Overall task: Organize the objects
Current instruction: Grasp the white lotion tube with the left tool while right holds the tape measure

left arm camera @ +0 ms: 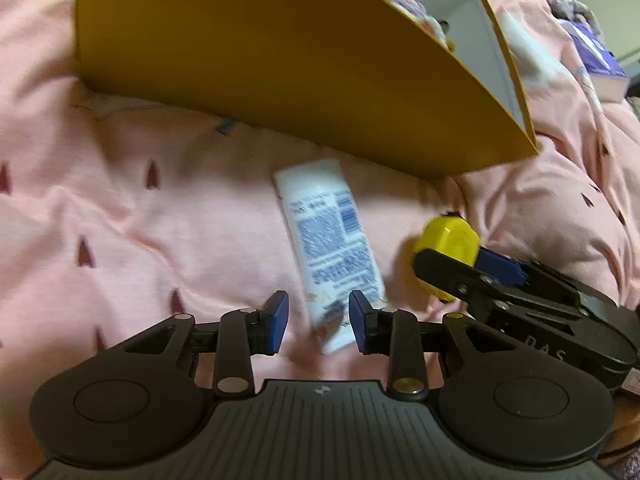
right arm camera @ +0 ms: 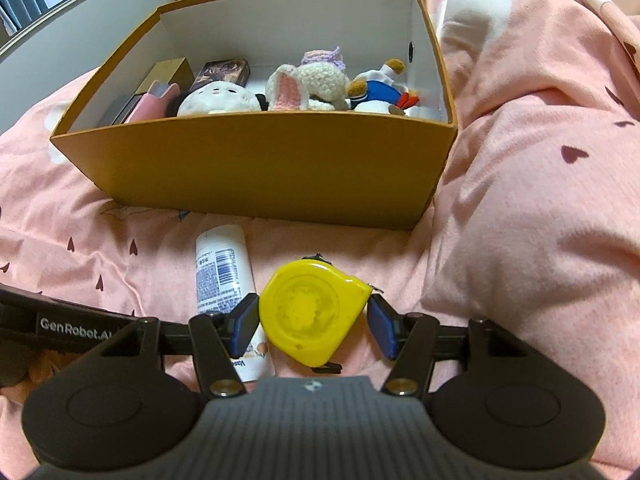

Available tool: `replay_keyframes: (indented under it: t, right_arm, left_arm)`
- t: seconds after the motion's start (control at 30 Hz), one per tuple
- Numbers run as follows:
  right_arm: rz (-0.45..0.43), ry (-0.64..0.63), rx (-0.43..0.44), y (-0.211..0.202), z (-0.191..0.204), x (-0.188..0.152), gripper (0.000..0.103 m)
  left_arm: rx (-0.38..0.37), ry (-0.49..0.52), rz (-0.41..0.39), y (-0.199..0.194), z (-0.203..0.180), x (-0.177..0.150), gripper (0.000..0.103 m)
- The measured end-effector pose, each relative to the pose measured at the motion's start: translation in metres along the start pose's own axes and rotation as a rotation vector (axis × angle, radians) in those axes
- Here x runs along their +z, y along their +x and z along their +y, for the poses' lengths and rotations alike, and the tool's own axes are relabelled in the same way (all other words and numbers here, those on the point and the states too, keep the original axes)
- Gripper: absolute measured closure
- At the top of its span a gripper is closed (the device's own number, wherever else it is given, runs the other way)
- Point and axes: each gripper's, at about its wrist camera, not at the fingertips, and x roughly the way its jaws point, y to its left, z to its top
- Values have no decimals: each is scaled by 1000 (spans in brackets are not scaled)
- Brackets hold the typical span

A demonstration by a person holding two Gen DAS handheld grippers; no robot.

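Note:
A white lotion tube [left arm camera: 330,248] lies on the pink bedspread in front of an orange cardboard box [left arm camera: 260,60]. My left gripper [left arm camera: 318,322] is open, its blue pads on either side of the tube's near end. In the right wrist view the tube [right arm camera: 224,276] lies left of a yellow tape measure [right arm camera: 312,312]. My right gripper [right arm camera: 314,326] is open around the tape measure; the left pad touches it, the right pad stands just off it. The left wrist view shows the tape measure [left arm camera: 448,244] between the right gripper's fingers.
The orange box [right arm camera: 256,168] is open on top and holds several plush toys [right arm camera: 304,84] and small boxes [right arm camera: 172,76]. A raised fold of pink blanket [right arm camera: 540,200] lies to the right. A purple book [left arm camera: 596,56] lies on the bed at far right.

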Motion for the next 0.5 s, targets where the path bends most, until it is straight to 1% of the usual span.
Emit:
replay_keyframes:
  t: [0.03,0.1,0.2,0.3,0.4,0.5]
  right_arm:
    - [1,-1,-1,1,0,0,42]
    - [3,0,-2,2,1,1,42]
    - [5,-2,-3,3,1,1,42]
    - [3,5,-2,4,-1,2,42]
    - [-1,24,8,3,-3,2,42]
    - [-15,53,21,1,-7,2,42]
  left_arm:
    - [-7,4,10,4,0,-1,66]
    - [9,12,24,13,1,-1,66]
    - [7,25,35,18,-2,-1,66]
    - [12,81,5,10,-13,-5,73]
    - [-38,82,-18,2,-11,-6,78]
    - [-86,91,-34,-2,-11,-6,78]
